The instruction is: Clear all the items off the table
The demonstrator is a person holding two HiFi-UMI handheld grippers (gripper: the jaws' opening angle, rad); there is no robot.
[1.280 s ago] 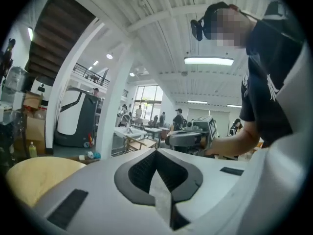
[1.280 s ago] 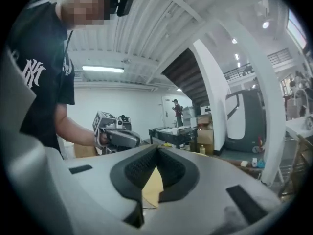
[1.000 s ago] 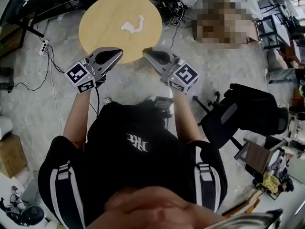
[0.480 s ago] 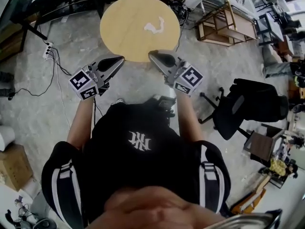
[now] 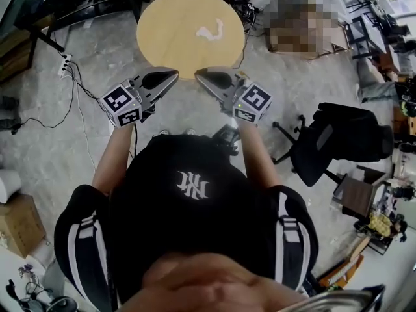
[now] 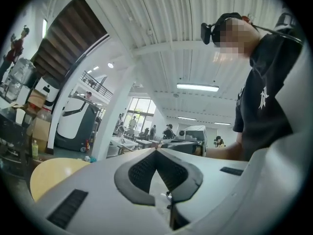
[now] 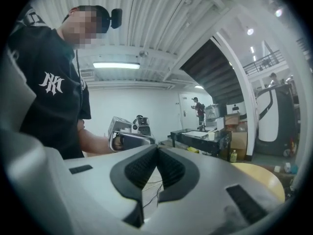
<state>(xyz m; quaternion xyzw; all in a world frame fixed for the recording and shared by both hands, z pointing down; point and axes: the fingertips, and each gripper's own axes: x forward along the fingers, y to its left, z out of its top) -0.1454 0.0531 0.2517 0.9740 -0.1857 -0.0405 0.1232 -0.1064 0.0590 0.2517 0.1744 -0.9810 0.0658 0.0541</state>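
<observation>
Left gripper [image 5: 166, 78] and right gripper [image 5: 207, 76]: both fully closed, nothing between the pads, held level side by side. Risk: the thin white crumpled strip [image 5: 211, 30], paper or cloth (not resolvable), looks flat and light. It may skid on the smooth top or be pinched by one edge only and slip. Jaws must open first. Strip lies on the round pale-wood table [image 5: 162, 25], beyond the right gripper's tip and well apart from both.
</observation>
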